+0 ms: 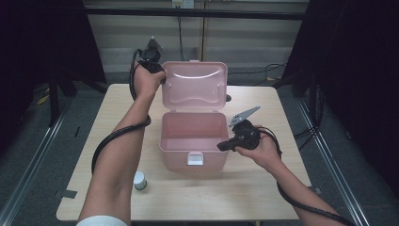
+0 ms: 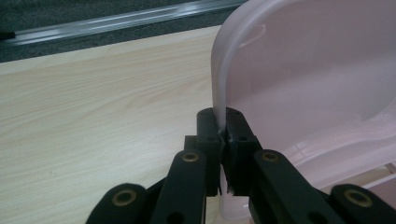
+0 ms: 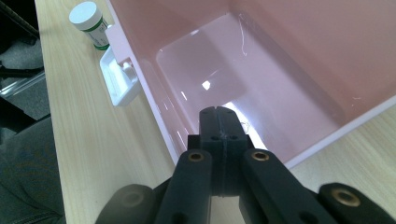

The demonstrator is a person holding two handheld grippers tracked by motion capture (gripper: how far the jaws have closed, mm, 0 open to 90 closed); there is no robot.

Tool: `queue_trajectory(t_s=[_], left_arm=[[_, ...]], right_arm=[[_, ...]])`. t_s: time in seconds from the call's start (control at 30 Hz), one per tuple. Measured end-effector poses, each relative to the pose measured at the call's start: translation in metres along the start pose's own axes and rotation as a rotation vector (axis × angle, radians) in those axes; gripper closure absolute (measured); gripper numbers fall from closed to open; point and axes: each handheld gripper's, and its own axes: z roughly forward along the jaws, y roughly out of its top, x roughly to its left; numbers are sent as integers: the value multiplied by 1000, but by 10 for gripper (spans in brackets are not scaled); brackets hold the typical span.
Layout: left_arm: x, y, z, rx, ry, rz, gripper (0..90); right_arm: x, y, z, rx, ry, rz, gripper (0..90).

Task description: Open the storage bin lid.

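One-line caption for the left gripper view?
Left gripper shut on the raised pink lid edge, above the wooden table.

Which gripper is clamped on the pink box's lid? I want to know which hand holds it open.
The left gripper, pinching the lid edge; the right gripper is shut on nothing over the box.

Left gripper (image 1: 151, 57) tips hidden from us behind the hand (image 1: 147, 80) in the high view | lid (image 2: 308, 79) cut off by the top and right edges of the left gripper view | bottle (image 3: 89, 19) label too small for us to read | box (image 3: 261, 70) far wall cropped by the right gripper view's top edge
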Motion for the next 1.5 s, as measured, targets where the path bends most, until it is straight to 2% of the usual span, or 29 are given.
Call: queue_trajectory(t_s=[0.43, 0.83, 1.07, 1.5], left_arm=[[5, -4, 10, 3, 1, -7, 851], [3, -5, 19, 19, 9, -3, 848], [7, -8, 24, 27, 10, -5, 844], [12, -11, 36, 23, 4, -6, 838]], right_arm=[[4, -1, 1, 9, 0, -13, 900], [12, -2, 0, 41, 0, -23, 900], [13, -1, -1, 55, -10, -29, 900], [14, -1, 1, 47, -12, -35, 900]])
